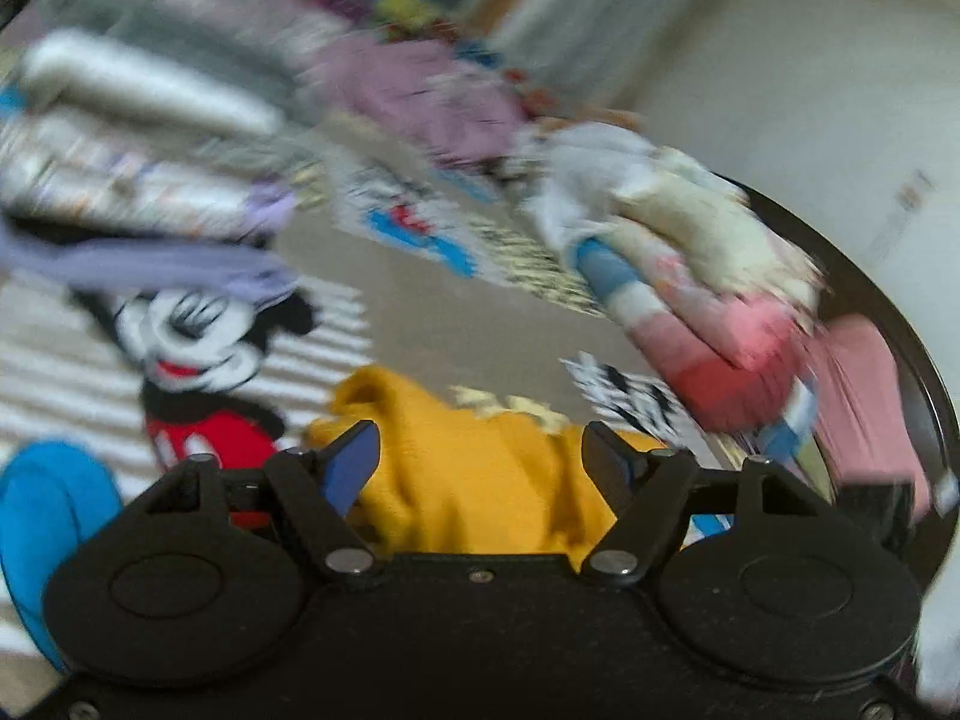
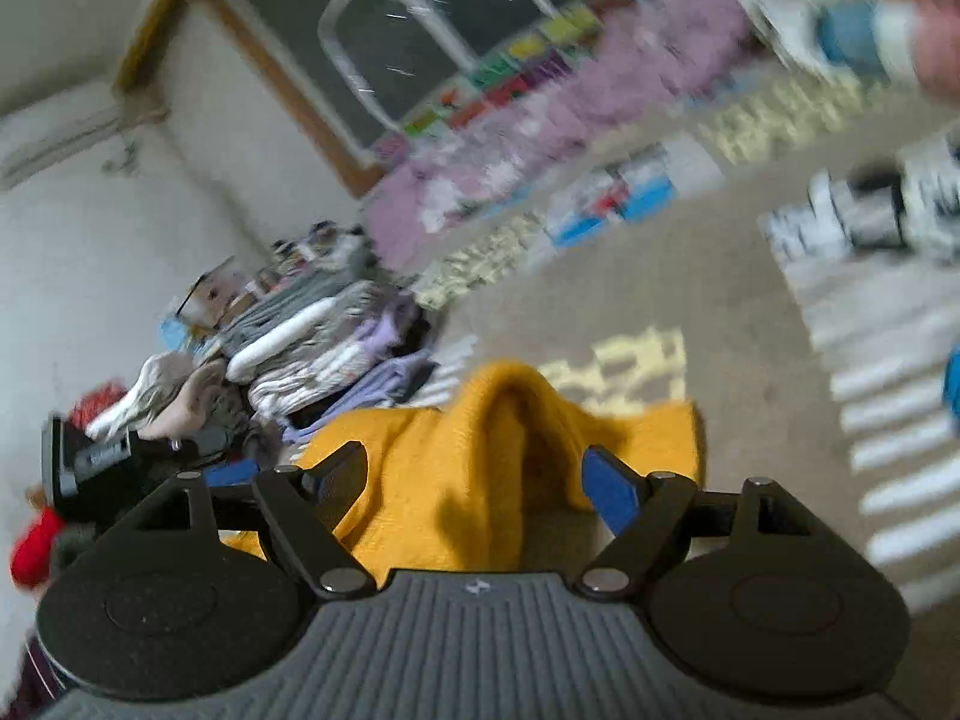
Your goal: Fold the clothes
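A mustard-yellow knitted garment (image 1: 480, 468) lies bunched on the patterned mat, just ahead of and below my left gripper (image 1: 480, 450). Its two fingers stand wide apart and the pads touch nothing. The right wrist view shows the same yellow garment (image 2: 480, 450) humped up in a fold in front of my right gripper (image 2: 474, 468), whose fingers are also spread wide with no cloth pinched between them. Both views are blurred by motion.
A stack of folded clothes (image 2: 312, 348) sits at the left on the mat. A black round basket (image 1: 918, 372) holds a heap of unfolded clothes (image 1: 690, 276) at the right. A cartoon-mouse mat (image 1: 198, 348) covers the floor. A window (image 2: 432, 30) and white wall stand behind.
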Action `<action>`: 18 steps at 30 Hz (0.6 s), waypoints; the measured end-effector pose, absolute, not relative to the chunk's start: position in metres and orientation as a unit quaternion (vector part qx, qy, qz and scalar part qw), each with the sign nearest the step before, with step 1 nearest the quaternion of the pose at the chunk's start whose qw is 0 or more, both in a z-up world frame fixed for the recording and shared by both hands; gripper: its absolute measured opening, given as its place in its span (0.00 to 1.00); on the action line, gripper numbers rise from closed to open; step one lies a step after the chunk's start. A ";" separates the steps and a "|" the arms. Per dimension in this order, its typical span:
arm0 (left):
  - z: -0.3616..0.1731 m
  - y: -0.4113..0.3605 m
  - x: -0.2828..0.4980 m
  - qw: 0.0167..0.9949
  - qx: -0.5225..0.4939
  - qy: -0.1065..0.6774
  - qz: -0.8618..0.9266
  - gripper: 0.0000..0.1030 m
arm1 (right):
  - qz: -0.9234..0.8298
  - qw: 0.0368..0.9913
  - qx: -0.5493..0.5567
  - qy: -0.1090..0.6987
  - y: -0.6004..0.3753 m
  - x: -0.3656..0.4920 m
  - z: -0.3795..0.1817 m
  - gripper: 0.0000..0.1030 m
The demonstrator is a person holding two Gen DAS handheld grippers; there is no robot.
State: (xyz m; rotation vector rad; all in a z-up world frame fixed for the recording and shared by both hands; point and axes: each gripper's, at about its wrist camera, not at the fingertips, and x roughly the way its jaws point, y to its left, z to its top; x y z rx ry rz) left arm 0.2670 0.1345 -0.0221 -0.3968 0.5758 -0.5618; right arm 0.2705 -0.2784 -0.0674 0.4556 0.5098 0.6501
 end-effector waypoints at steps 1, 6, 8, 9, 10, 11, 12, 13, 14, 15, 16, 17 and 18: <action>-0.018 0.130 0.259 0.901 -0.173 0.273 -0.289 0.77 | 0.341 0.889 0.198 0.232 -0.277 0.264 -0.061 0.77; -0.020 0.100 0.225 0.888 -0.081 0.273 -0.361 0.77 | 0.442 0.864 0.107 0.216 -0.249 0.245 -0.052 0.80; -0.023 0.084 0.217 0.885 -0.040 0.281 -0.368 0.77 | 0.446 0.865 0.065 0.221 -0.236 0.243 -0.056 0.80; -0.024 0.075 0.213 0.883 -0.017 0.282 -0.374 0.77 | 0.446 0.865 0.048 0.227 -0.231 0.243 -0.058 0.80; -0.025 0.068 0.211 0.884 0.003 0.281 -0.374 0.77 | 0.445 0.864 0.031 0.233 -0.226 0.243 -0.060 0.80; -0.025 0.061 0.209 0.885 0.021 0.279 -0.372 0.77 | 0.445 0.863 0.024 0.236 -0.224 0.243 -0.062 0.80; -0.025 0.054 0.208 0.885 0.038 0.279 -0.370 0.77 | 0.446 0.863 0.018 0.238 -0.222 0.242 -0.063 0.79; -0.025 0.048 0.207 0.885 0.054 0.280 -0.368 0.77 | 0.446 0.862 0.011 0.240 -0.221 0.242 -0.064 0.79; -0.026 0.043 0.205 0.885 0.070 0.281 -0.364 0.77 | 0.447 0.861 0.005 0.242 -0.219 0.241 -0.066 0.76; -0.027 0.037 0.202 0.886 0.093 0.280 -0.358 0.77 | 0.447 0.862 -0.008 0.238 -0.215 0.239 -0.065 0.71; -0.028 0.032 0.201 0.887 0.116 0.276 -0.353 0.77 | 0.447 0.863 -0.022 0.234 -0.212 0.236 -0.064 0.68; -0.029 0.027 0.199 0.888 0.137 0.272 -0.346 0.77 | 0.447 0.864 -0.036 0.229 -0.208 0.233 -0.063 0.66; -0.030 0.023 0.199 0.888 0.153 0.271 -0.339 0.77 | 0.447 0.865 -0.050 0.224 -0.204 0.230 -0.062 0.62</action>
